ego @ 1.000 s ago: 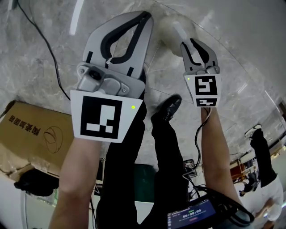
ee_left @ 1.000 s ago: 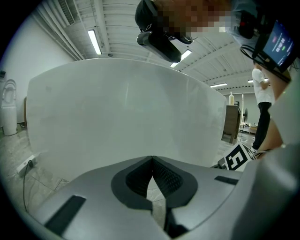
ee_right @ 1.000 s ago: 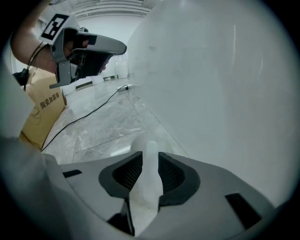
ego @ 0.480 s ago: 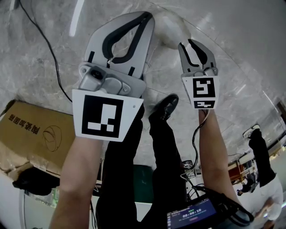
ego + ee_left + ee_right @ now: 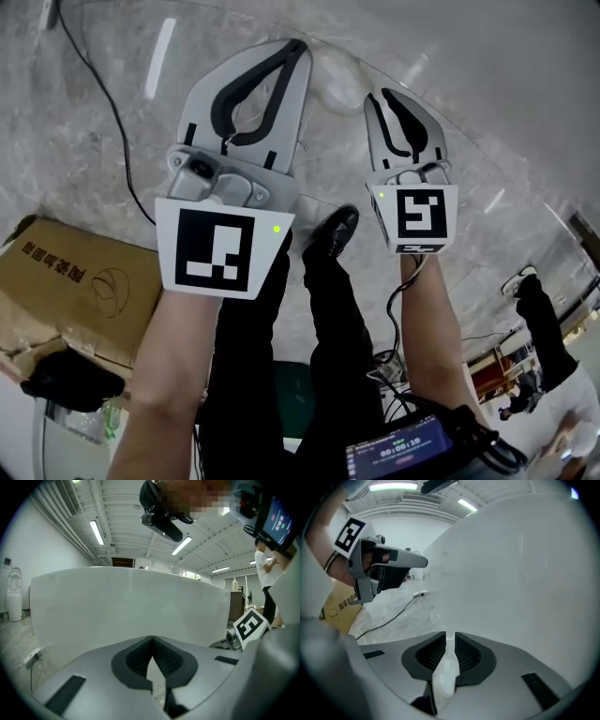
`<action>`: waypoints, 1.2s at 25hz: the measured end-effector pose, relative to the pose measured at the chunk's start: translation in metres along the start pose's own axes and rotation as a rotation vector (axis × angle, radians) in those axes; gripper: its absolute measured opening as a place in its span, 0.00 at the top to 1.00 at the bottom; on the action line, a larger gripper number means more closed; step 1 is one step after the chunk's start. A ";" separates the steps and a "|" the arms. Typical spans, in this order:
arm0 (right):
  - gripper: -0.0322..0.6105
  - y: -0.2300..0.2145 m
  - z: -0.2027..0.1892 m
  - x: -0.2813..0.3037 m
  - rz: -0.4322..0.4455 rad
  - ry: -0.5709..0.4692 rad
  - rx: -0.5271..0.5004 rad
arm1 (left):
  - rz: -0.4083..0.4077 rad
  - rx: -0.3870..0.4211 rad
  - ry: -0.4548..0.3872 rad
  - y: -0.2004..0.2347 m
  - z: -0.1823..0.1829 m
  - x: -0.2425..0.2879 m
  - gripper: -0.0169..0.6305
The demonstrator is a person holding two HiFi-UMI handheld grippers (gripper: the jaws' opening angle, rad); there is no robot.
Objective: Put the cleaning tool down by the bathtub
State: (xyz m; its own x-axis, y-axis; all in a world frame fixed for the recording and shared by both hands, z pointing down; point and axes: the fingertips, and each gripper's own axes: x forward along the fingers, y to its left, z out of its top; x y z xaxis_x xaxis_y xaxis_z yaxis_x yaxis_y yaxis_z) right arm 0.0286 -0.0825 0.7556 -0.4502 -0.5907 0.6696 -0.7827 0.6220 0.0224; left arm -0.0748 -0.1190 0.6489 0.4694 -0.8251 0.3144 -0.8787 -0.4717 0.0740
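The left gripper point(image 5: 298, 47) hangs clenched and empty before the bathtub point(image 5: 131, 606). The pale cleaning tool point(image 5: 333, 82) lies on the floor point(image 5: 94, 141) at the bathtub's foot. The right gripper point(image 5: 381, 96), whose jaws have just been narrowing, grasps nothing; the tool shows through their gap.

Marble floor point(image 5: 94, 141), cardboard box point(image 5: 66, 281), ceiling strip lights point(image 5: 97, 531)

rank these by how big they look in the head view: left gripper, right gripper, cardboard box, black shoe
1. left gripper, probably just nearer the camera
2. cardboard box, partly cut off at the picture's edge
3. right gripper
4. black shoe
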 end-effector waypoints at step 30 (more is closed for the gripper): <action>0.93 -0.046 0.368 -0.346 -0.182 -0.547 0.003 | 0.121 0.086 -0.306 -0.093 0.417 -0.128 0.95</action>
State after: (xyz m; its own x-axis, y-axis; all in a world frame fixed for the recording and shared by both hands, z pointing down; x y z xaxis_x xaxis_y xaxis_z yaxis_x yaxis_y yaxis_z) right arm 0.0622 -0.0962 0.2495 -0.4644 -0.8684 0.1741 -0.8691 0.4846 0.0991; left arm -0.0166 -0.0986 0.2074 0.3781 -0.9256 0.0163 -0.9251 -0.3785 -0.0305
